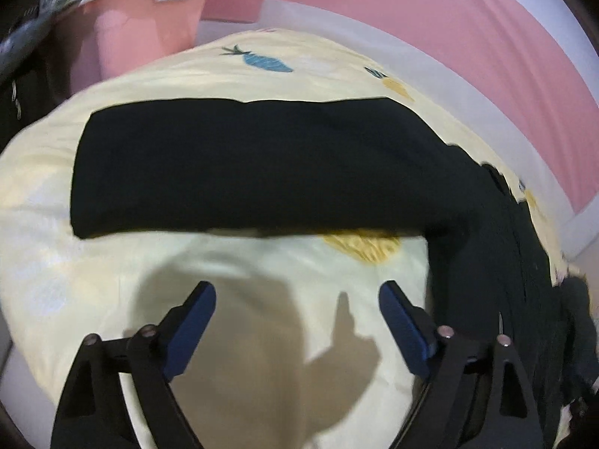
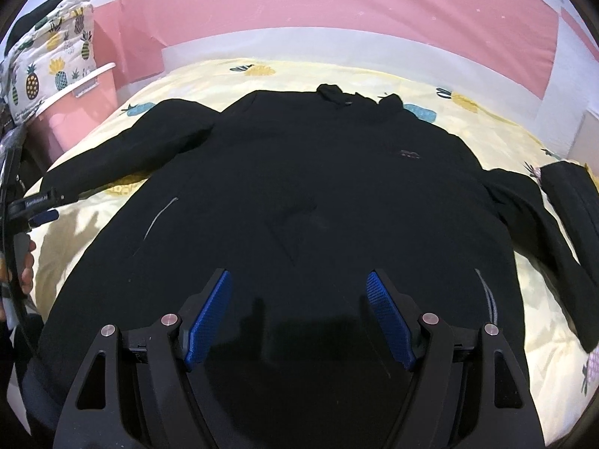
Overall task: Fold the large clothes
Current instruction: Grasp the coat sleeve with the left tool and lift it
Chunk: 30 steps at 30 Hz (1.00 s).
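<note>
A black jacket [image 2: 299, 194] lies spread flat, front up, on a bed covered by a pale yellow pineapple-print sheet [image 2: 232, 75]. Taking the jacket as the landmark: its collar [image 2: 333, 93] points toward the pink wall [image 2: 337, 3] at the far side of the bed, and its hem lies nearest the right wrist camera. One sleeve [image 1: 243, 164] stretches out sideways from the jacket's body across the sheet; in the left wrist view it runs as a dark band straight across the picture. The other sleeve [image 2: 543, 224] angles down along the jacket's opposite side, and just beyond it lies a small dark folded item [image 2: 572, 194], too dim to identify.

The left claw [image 1: 297, 318] hovers over bare sheet just short of the outstretched sleeve, its blue pads spread wide with nothing between them, only its own shadow on the cloth below. The right claw [image 2: 299, 310] hangs above the lower middle of the jacket's body, its jaws likewise spread apart and empty; whether the pads touch the fabric cannot be told.

Beyond the outstretched sleeve, off the bed's corner, stands a pink bin [image 1: 149, 30], with a pineapple-print cloth [image 2: 52, 60] bundled on top of it. At the edge of the right wrist view, beside that sleeve's cuff, a person's hand [image 2: 26, 265] grips the left tool's handle.
</note>
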{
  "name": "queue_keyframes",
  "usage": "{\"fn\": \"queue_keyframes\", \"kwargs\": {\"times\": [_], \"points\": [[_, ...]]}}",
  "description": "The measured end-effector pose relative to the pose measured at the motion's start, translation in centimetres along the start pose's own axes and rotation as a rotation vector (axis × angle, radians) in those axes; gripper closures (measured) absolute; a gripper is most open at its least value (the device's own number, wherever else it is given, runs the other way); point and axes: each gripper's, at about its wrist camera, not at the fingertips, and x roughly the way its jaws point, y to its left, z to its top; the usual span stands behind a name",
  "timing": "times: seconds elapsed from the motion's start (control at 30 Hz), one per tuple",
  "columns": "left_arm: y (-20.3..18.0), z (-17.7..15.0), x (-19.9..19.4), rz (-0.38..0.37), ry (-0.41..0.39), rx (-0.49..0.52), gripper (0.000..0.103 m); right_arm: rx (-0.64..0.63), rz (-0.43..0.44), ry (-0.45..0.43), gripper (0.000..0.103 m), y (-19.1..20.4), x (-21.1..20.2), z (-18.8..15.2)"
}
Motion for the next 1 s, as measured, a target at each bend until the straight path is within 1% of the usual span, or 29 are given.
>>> {"fn": "queue_keyframes", "kwargs": {"times": [0.1, 0.17, 0.27, 0.33, 0.43, 0.47, 0.5, 0.53, 0.57, 0.6, 0.63, 0.7, 0.77, 0.83, 1.0], "points": [[1.2, 0.8, 1.1, -0.006, 0.0, -0.065, 0.015, -0.008, -0.003, 0.008, 0.028, 0.1, 1.1, 0.7], [2.2, 1.4, 1.8, -0.023, -0.002, -0.114, 0.016, -0.009, -0.008, 0.011, 0.028, 0.1, 1.7, 1.2], [3.3, 2.1, 2.6, -0.03, -0.02, -0.166, 0.016, -0.011, -0.013, 0.013, 0.028, 0.0, 2.5, 1.9], [3.8, 2.7, 3.3, -0.029, -0.033, -0.189, 0.017, -0.014, -0.019, 0.013, 0.028, 0.0, 3.0, 2.3], [3.9, 3.5, 4.1, -0.007, -0.045, -0.191, 0.023, -0.021, -0.025, 0.016, 0.028, -0.1, 3.7, 2.8], [3.8, 3.6, 4.4, 0.008, -0.047, -0.184, 0.03, -0.024, -0.028, 0.017, 0.028, -0.1, 3.9, 2.9], [3.8, 3.9, 4.6, 0.025, -0.049, -0.178, 0.04, -0.025, -0.032, 0.019, 0.028, -0.2, 4.1, 3.0], [3.7, 4.0, 4.8, 0.042, -0.05, -0.169, 0.045, -0.023, -0.038, 0.025, 0.028, -0.3, 4.4, 3.0], [3.9, 4.3, 4.9, 0.05, -0.052, -0.159, 0.055, -0.02, -0.039, 0.028, 0.028, -0.4, 4.6, 3.1], [3.9, 4.6, 5.0, 0.046, -0.049, -0.148, 0.065, -0.015, -0.04, 0.033, 0.028, -0.7, 4.9, 3.1], [3.9, 4.7, 5.0, 0.037, -0.047, -0.142, 0.07, -0.012, -0.044, 0.037, 0.028, -0.8, 5.0, 3.0], [3.2, 5.1, 4.5, 0.033, -0.051, -0.114, 0.083, -0.006, -0.051, 0.046, 0.029, -1.3, 5.3, 3.0], [1.9, 5.8, 3.8, 0.032, -0.066, -0.08, 0.086, 0.0, -0.056, 0.053, 0.028, -1.8, 5.5, 3.0], [1.0, 6.3, 2.6, 0.014, -0.087, -0.052, 0.087, 0.0, -0.061, 0.051, 0.029, -2.2, 5.3, 3.0], [-3.1, 8.3, -1.7, -0.028, -0.166, 0.04, 0.089, 0.002, -0.07, 0.038, 0.029, -3.2, 4.4, 2.9]]}}
